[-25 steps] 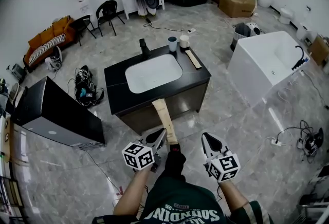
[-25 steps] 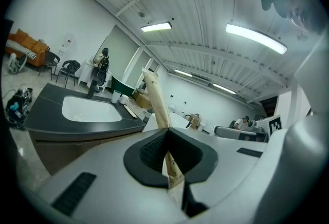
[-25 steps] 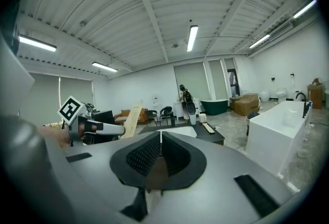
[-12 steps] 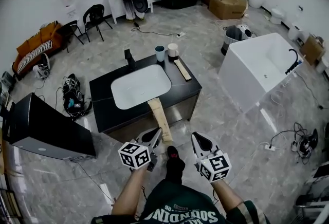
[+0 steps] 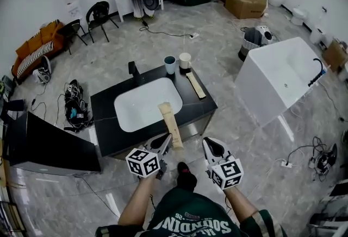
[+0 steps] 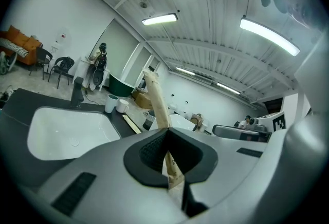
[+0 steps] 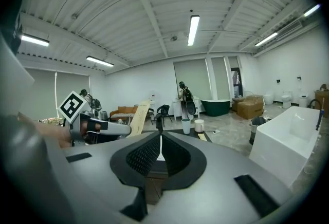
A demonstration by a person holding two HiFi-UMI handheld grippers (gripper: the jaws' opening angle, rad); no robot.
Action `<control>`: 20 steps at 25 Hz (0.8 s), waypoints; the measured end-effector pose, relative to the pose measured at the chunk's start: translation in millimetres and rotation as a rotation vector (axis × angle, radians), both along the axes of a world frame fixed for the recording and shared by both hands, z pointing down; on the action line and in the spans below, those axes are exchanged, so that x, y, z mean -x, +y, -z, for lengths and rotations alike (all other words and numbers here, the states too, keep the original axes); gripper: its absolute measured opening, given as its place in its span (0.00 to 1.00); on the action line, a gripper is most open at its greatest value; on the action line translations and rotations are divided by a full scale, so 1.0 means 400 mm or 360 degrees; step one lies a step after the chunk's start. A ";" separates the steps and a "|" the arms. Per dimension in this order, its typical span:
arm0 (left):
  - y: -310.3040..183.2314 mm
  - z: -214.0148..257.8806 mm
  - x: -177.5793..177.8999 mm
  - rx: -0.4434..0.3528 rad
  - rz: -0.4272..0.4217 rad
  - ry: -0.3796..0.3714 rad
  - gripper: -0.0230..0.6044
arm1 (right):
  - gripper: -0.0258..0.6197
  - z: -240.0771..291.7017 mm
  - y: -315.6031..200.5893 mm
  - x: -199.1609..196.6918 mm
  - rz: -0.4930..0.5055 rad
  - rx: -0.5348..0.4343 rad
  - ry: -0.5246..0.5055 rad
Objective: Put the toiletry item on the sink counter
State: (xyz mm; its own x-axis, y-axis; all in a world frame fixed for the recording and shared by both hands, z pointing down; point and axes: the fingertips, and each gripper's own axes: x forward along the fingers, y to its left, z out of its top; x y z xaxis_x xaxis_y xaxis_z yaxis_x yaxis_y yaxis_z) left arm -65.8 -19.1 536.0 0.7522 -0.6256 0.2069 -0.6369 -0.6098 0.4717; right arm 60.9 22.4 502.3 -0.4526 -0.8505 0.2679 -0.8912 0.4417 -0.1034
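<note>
Head view, frame ctr: left gripper (image 5: 164, 143) clamps tan toiletry item (image 5: 169, 120) before sink counter (image 5: 105, 122); right gripper (image 5: 212, 148) jaws closed, w/ nothing inside.

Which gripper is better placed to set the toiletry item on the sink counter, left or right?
Left. The left gripper is shut on the tan toiletry box, which points toward the sink counter ahead. The right gripper is shut on nothing.

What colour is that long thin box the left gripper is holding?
The long box is pale tan, like cardboard; clearest in the head view.
</note>
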 end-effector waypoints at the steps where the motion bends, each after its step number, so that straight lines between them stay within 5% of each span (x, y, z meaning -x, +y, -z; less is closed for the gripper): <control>1: -0.032 0.004 -0.003 0.0001 0.0007 0.0003 0.06 | 0.11 0.003 -0.030 -0.006 0.0008 0.0004 0.0008; 20: -0.419 0.001 -0.078 0.0037 0.0062 0.0010 0.06 | 0.11 0.015 -0.462 -0.049 0.0139 -0.0007 0.0006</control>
